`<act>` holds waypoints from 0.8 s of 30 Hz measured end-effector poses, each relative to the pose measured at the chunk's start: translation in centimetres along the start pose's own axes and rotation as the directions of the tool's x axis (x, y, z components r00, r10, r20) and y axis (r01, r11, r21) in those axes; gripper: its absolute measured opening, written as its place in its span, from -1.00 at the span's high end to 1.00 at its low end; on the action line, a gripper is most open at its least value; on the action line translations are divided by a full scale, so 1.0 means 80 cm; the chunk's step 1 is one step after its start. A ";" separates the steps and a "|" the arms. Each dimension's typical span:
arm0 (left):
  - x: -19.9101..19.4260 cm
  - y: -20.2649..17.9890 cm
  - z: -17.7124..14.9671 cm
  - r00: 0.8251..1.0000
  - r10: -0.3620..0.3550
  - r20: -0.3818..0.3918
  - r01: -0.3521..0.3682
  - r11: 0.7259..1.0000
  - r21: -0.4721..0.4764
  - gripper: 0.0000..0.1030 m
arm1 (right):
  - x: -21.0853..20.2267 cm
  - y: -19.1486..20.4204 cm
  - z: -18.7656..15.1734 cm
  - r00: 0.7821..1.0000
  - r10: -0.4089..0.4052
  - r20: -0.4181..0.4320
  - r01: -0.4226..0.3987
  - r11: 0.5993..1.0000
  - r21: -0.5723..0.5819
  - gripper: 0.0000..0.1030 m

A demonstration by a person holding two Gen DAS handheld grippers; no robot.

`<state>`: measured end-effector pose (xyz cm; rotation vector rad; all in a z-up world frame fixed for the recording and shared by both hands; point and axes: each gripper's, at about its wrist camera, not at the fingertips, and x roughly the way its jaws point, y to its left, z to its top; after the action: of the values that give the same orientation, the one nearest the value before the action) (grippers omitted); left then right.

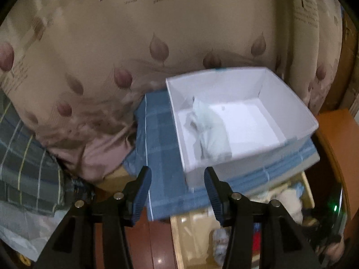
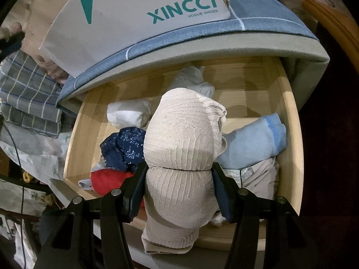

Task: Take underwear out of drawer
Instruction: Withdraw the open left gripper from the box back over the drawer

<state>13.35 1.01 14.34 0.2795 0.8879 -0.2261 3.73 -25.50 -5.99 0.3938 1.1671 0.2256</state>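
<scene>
XINCCI VOGUE SHOES box (image 2: 139, 22), right claw (image 2: 179, 179) gripping beige underwear (image 2: 181, 134), left claw (image 1: 177, 186) wide

The drawer (image 1: 242, 231) was largely hidden behind the left gripper's arms and cut off at the near edge. The white box (image 1: 289, 103) was smeared by blur. The beige underwear (image 2: 179, 157) concealed garments beneath it.

- bed (image 1: 161, 134), blue plaid cover; white shoe box (image 1: 291, 103) sits on it near the edge
- beige leaf-print quilt (image 1: 101, 56) piled on bed, behind box
- grey checked cloth (image 1: 24, 157) at far left
</scene>
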 end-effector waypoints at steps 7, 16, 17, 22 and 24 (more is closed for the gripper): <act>0.023 -0.016 -0.095 0.996 -0.049 -0.079 0.042 0.996 -0.081 0.02 | 0.001 0.007 -0.001 1.000 -0.031 -0.001 0.031 0.999 -0.017 -0.03; 0.069 -0.027 -0.185 0.984 -0.094 -0.153 0.049 0.961 -0.273 0.02 | -0.005 0.016 -0.002 0.997 -0.077 0.021 0.078 0.996 -0.049 -0.02; 0.073 -0.027 -0.191 0.983 -0.092 -0.160 0.043 0.957 -0.286 0.02 | -0.005 0.017 -0.002 0.996 -0.080 0.023 0.082 0.995 -0.055 -0.02; 0.090 -0.030 -0.211 0.981 -0.080 -0.175 0.016 0.940 -0.341 0.02 | -0.009 0.024 -0.002 0.993 -0.108 0.045 0.111 0.990 -0.081 -0.02; 0.100 -0.032 -0.218 0.977 -0.080 -0.195 0.006 0.936 -0.352 0.02 | -0.012 0.024 -0.002 0.992 -0.114 0.056 0.119 0.989 -0.085 -0.02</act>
<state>4.75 3.79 -2.74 -0.0508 1.1232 -0.0762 3.26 -24.04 -4.43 0.2511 1.1222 0.1638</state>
